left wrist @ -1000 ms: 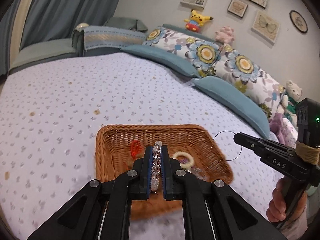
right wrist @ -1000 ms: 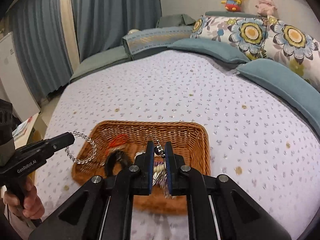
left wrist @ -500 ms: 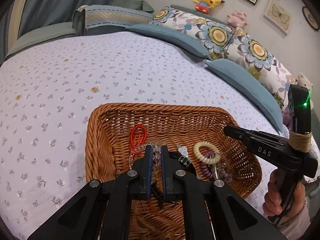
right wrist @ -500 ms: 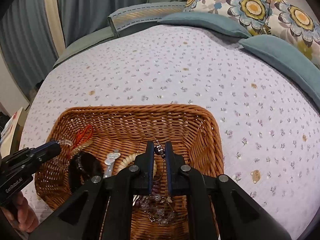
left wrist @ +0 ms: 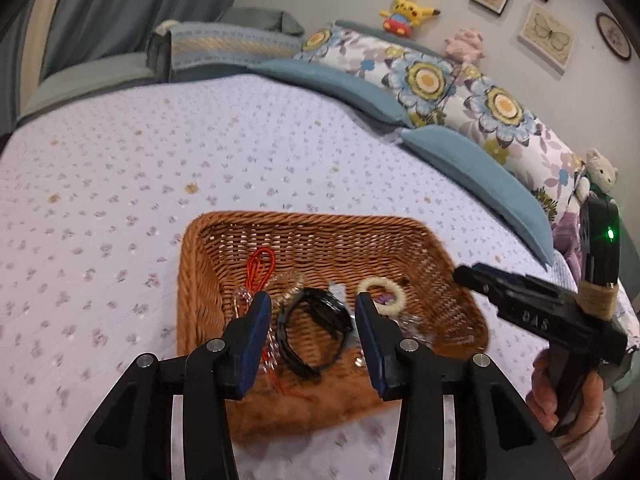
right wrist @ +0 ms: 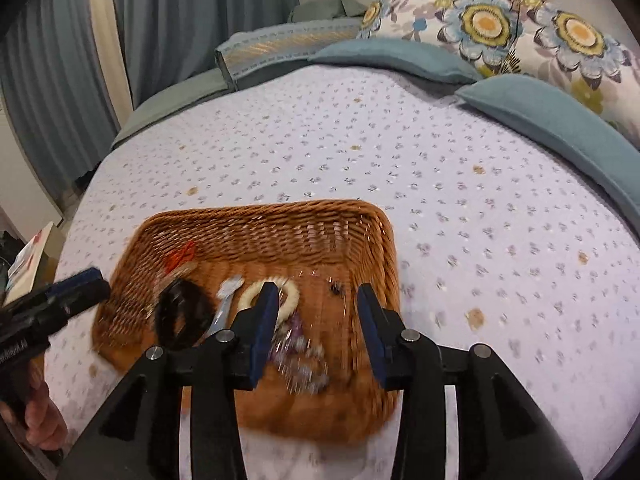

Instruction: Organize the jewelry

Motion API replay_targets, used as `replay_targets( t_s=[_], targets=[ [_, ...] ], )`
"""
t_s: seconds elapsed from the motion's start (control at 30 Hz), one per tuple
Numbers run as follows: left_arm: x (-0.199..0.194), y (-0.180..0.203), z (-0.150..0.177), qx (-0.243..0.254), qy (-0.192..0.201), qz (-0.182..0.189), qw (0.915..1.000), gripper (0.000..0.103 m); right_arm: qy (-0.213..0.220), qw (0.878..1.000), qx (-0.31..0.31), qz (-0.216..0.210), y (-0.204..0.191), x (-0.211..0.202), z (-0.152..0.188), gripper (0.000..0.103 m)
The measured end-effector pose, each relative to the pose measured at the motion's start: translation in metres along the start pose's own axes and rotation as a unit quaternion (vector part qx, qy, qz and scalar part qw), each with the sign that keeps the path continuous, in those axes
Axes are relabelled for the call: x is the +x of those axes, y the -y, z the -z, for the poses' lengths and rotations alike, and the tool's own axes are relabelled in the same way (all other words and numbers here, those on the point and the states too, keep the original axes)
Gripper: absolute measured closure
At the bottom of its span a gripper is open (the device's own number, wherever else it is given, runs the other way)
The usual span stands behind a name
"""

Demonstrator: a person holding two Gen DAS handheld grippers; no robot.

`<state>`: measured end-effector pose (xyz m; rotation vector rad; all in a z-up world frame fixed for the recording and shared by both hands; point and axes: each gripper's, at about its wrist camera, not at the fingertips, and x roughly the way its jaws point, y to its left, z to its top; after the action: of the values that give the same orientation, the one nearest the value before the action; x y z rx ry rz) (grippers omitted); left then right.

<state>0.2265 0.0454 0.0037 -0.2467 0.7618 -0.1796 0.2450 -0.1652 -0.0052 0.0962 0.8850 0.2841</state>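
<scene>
I am holding both my left gripper (left wrist: 308, 308) and right gripper (right wrist: 318, 300) wide and empty over the basket (left wrist: 312, 224) (all jewelry seems inside already).

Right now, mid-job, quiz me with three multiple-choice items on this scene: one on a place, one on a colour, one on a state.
1. Where does the black bracelet lie?
A. On the bedspread
B. In the wicker basket
C. On a pillow

2. What colour is the cord loop near the basket's left wall?
A. Red
B. Green
C. White

3. How do the left gripper and right gripper stand?
A. Both shut on jewelry
B. Only the left is open
C. Both open, holding nothing

Answers: B, the bracelet rests on the woven floor beside the cream ring; A, the loop is bright red against the wicker; C, each wrist view shows a wide gap between the blue pads.
</scene>
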Motion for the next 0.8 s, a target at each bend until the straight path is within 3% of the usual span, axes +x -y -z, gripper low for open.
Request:
replay_targets(
  t_s=[0.1,0.17,0.37,0.6,0.73,0.8],
  targets=[
    [-0.035,0.017,0.008,0.004,0.022,-0.014,0.9997,0.054,0.017,1.0,0.002,-0.007,-0.006,-0.04,0.025,0.05],
    [-0.063,0.03,0.021,0.006,0.041,-0.026,0.9988,0.049,0.032,0.999,0.003,-0.008,-0.01,-0.063,0.039,0.038],
    [-0.121,0.056,0.063,0.006,0.076,-0.058,0.9954,0.042,0.069,0.998,-0.001,0.002,-0.026,-0.119,0.072,0.036],
    [-0.133,0.066,0.093,0.018,0.098,-0.078,0.9919,0.042,0.117,0.992,-0.026,0.028,-0.037,-0.144,0.092,0.029],
    [-0.132,0.069,0.097,0.026,0.113,-0.089,0.9892,0.039,0.103,0.994,-0.015,0.006,-0.031,-0.135,0.093,0.029],
    [-0.127,0.071,0.099,0.042,0.119,-0.121,0.9846,0.032,0.093,0.995,-0.014,0.01,-0.029,-0.127,0.095,0.029]
  ],
)
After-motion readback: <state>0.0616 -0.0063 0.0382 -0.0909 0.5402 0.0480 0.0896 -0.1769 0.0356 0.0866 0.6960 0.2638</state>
